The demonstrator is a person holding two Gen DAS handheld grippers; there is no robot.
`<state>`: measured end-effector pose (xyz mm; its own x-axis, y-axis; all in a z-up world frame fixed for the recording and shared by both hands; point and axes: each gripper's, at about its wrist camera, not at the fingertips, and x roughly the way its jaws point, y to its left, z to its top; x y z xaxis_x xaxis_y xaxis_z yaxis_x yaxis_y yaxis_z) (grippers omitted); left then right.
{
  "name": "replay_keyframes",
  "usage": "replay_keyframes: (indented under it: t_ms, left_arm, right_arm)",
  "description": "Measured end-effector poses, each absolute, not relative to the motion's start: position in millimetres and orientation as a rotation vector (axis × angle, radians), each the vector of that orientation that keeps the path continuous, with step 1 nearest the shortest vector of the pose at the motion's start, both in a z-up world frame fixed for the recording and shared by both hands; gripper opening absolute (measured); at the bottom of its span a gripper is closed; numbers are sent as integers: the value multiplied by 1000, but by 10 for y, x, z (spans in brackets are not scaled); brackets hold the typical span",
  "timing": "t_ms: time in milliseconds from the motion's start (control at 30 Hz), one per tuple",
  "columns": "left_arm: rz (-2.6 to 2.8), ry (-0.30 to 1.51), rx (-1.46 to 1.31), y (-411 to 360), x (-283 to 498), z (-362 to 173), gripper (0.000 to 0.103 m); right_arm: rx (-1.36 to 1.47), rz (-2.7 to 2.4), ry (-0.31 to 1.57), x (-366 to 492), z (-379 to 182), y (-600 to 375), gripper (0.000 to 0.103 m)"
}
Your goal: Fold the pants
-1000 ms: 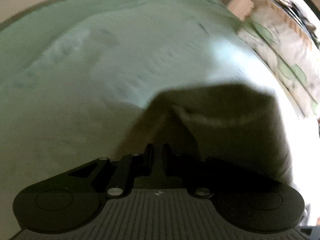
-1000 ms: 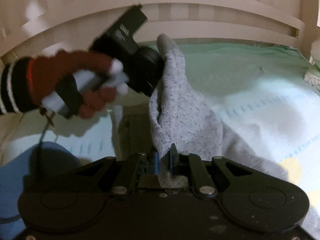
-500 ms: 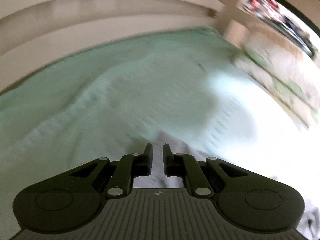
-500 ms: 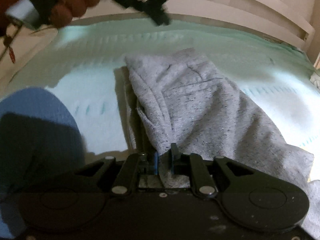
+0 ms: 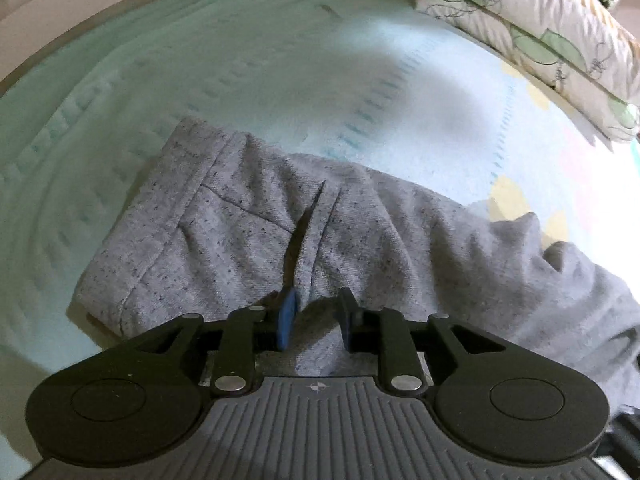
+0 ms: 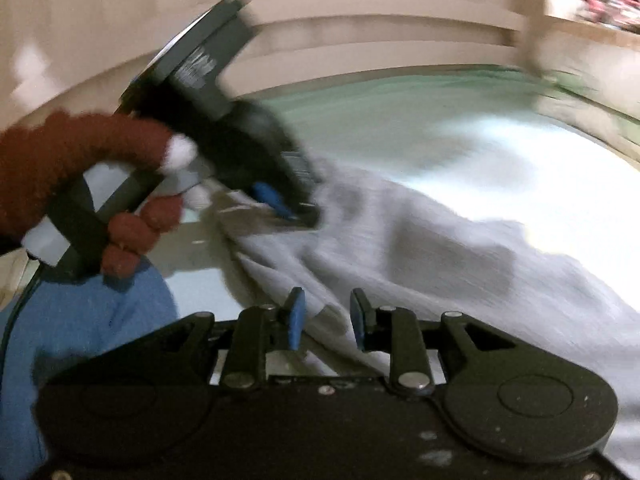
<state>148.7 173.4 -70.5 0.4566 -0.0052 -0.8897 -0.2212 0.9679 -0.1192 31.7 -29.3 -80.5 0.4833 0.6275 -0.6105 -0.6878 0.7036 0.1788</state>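
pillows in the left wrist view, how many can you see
2, stacked at the top right edge of the bed: the upper pillow lies on the lower pillow, both leaf-patterned, beyond the grey pants. More may lie outside the frame.

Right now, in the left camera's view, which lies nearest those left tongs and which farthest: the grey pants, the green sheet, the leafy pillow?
1. Grey pants, right at the left tongs, cloth between the open tips.
2. Green sheet, beyond the pants.
3. Leafy pillow, far right corner.
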Motion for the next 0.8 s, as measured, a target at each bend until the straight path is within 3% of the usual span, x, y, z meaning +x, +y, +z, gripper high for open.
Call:
replay_keyframes:
  t_ms: [467,800]
  left_arm:
    - [5,879,-247,780,948,-558,23]
    - [-62,1050,-88,356,1055,-977,23]
  right_arm:
    - [186,-11,764,-221,-1043,-3051,31]
    - [658,-389,738,-271,-1294,-4501,35]
